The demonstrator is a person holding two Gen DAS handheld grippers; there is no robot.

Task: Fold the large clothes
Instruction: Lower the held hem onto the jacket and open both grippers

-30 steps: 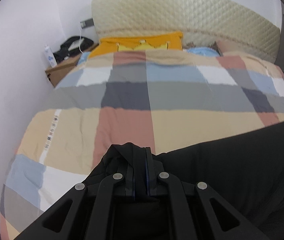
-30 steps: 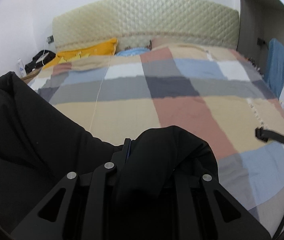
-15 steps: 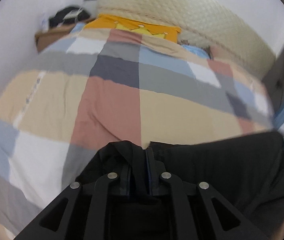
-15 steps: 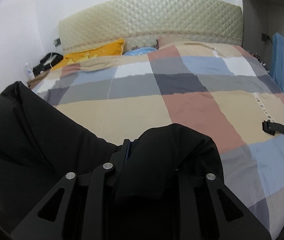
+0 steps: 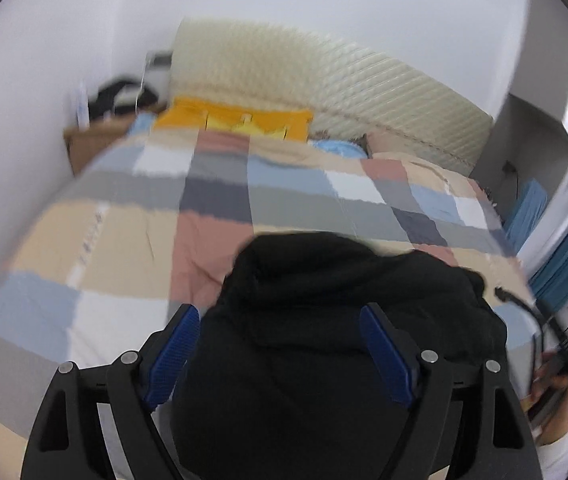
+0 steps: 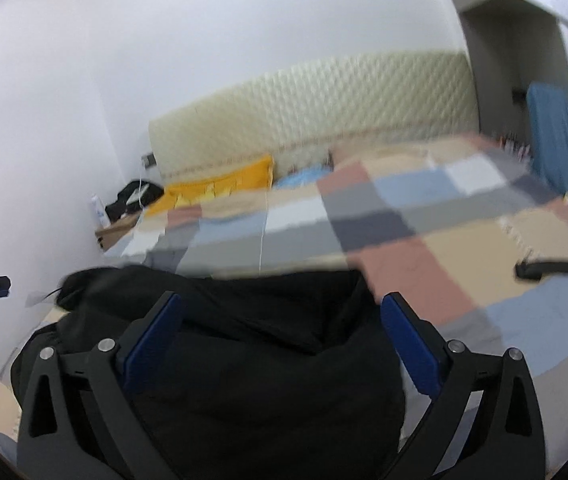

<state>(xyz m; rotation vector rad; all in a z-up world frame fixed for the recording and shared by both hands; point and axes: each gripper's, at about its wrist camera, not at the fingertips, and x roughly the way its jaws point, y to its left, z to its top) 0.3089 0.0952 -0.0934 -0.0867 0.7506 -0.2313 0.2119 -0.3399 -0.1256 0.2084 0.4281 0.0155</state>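
Note:
A large black garment (image 5: 343,320) lies bunched on the near edge of the bed with the checked cover (image 5: 132,236). My left gripper (image 5: 280,316) is open, its blue-padded fingers (image 5: 172,352) spread on either side of the garment. In the right wrist view the same garment (image 6: 268,360) fills the bottom of the frame. My right gripper (image 6: 280,304) is open too, its blue-padded fingers (image 6: 411,348) wide apart around the cloth. Both views are blurred by motion.
A cream quilted headboard (image 5: 323,80) and an orange pillow (image 5: 236,120) are at the far end. A bedside table with dark items (image 6: 132,208) stands at the far left. Blue cloth (image 6: 551,136) hangs at the right. A black strap (image 6: 555,268) crosses the right side.
Both grippers have opened and let go of the black garment, which now lies bunched between the fingers. Both cameras have lifted and swung.

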